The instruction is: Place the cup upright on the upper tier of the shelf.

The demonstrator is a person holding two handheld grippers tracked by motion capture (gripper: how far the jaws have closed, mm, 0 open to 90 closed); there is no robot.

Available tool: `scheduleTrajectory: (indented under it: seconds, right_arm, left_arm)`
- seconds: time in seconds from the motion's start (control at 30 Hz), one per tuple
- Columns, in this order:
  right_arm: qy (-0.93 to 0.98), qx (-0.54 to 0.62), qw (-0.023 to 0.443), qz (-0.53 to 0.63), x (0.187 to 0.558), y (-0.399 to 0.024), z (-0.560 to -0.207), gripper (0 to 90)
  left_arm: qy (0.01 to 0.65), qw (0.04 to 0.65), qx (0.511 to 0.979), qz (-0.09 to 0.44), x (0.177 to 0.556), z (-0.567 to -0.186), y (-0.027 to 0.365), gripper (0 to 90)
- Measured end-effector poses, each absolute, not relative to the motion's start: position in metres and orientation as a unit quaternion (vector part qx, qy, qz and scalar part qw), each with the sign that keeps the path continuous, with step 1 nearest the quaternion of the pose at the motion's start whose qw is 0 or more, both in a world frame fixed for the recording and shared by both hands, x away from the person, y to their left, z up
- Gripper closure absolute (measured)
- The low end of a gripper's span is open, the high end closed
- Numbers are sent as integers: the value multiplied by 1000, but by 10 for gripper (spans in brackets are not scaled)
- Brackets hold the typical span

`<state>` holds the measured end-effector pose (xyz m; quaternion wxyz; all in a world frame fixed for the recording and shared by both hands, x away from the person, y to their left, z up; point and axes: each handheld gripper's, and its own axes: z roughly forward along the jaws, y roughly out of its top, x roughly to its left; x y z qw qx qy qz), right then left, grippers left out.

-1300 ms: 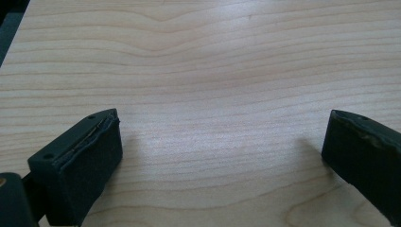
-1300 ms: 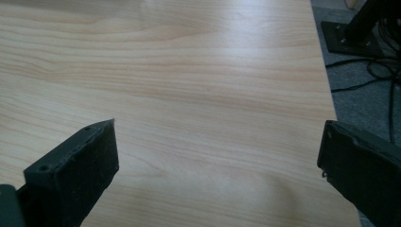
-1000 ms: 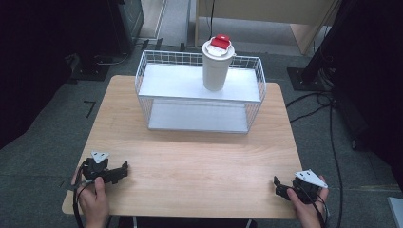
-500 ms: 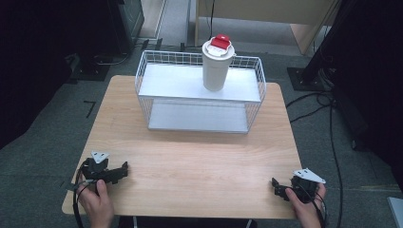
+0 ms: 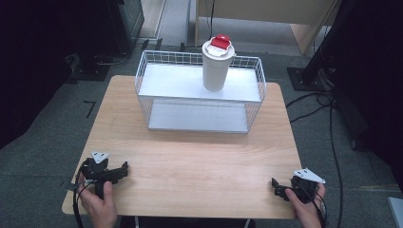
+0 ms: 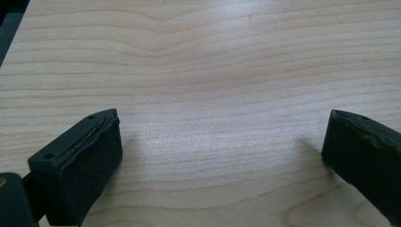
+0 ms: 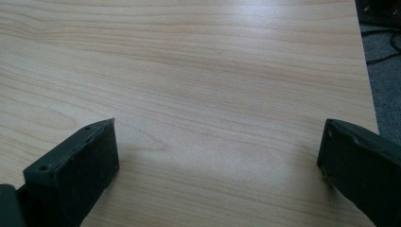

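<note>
A person is sitting at a light wooden table with rounded corners, holding a black two-jaw gripper in each hand. The left gripper is resting near the table's near left corner, gripped by the left hand, and its jaws are standing wide apart over bare wood with nothing between them. The right gripper is sitting near the near right corner, gripped by the right hand, and its jaws are likewise spread wide and empty above the tabletop, close to the table's right edge. At the far side of the table, well apart from both grippers, a white wire two-tier shelf rack is standing. On its upper tier, toward the right, a tall white lidded cup with a red cap is standing upright. Dark grey carpet and black cables are surrounding the table.
</note>
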<state>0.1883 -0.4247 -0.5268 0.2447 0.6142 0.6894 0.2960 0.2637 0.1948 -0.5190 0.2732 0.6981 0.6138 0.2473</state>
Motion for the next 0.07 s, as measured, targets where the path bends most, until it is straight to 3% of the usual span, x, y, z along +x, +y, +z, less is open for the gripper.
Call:
scheduleTrajectory:
  seconds: [0.07]
  right_arm:
    - [689,615,244,296,189,-425,-527,0]
  left_arm:
    - [614,273,698,247,264,-519,195,0]
